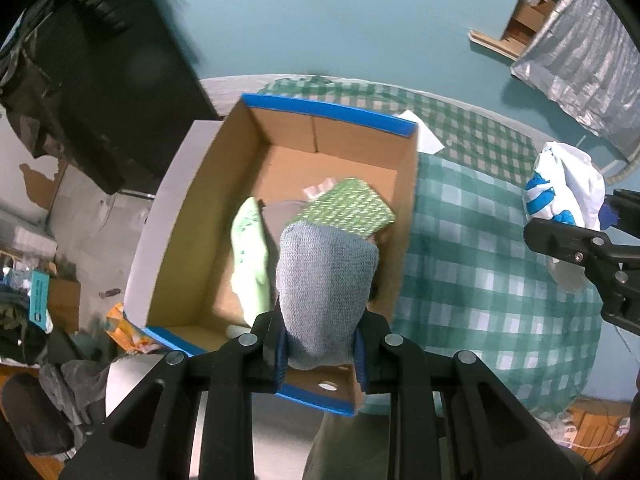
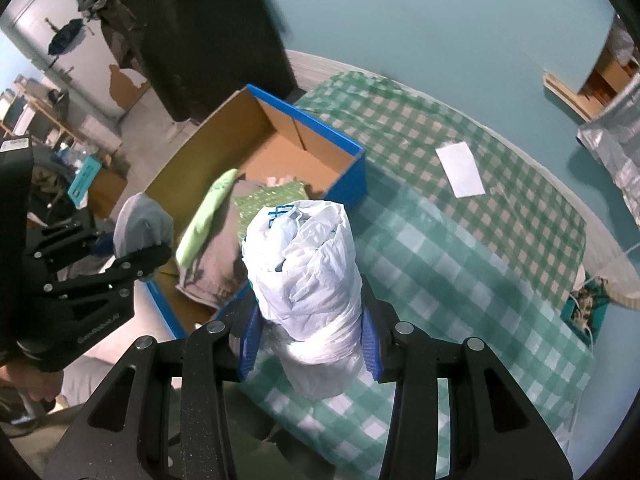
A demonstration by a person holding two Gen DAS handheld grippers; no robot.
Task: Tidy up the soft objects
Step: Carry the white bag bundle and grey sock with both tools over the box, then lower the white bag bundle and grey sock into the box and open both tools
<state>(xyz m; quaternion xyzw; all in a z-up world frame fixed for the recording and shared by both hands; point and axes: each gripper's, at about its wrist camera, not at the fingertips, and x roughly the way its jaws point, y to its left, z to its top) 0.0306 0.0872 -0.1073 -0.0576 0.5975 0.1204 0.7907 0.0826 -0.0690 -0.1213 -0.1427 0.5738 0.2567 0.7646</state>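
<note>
1. Cardboard box (image 1: 192, 208), left: green sock (image 1: 250, 248), grey cloth (image 2: 216, 256) and green patterned pad (image 1: 348, 208) already inside.
2. Left gripper (image 1: 322, 350) clamps a blue-grey knitted cloth (image 1: 324, 280) above the box's near end, unreleased.
3. Right gripper (image 2: 310, 338) pinches a rolled plastic bag (image 2: 304, 272) over the checked tablecloth (image 2: 460, 280), right of the box; it likely goes in next.

A lived-in home room is showing here: a round table (image 2: 460, 240) is wearing a green checked tablecloth (image 2: 440, 152) against a teal wall (image 2: 420, 12), clothes are hanging by a pale door (image 2: 72, 36), and clutter is piling up on the floor (image 1: 36, 288) (boxes, cloth, bottles).
</note>
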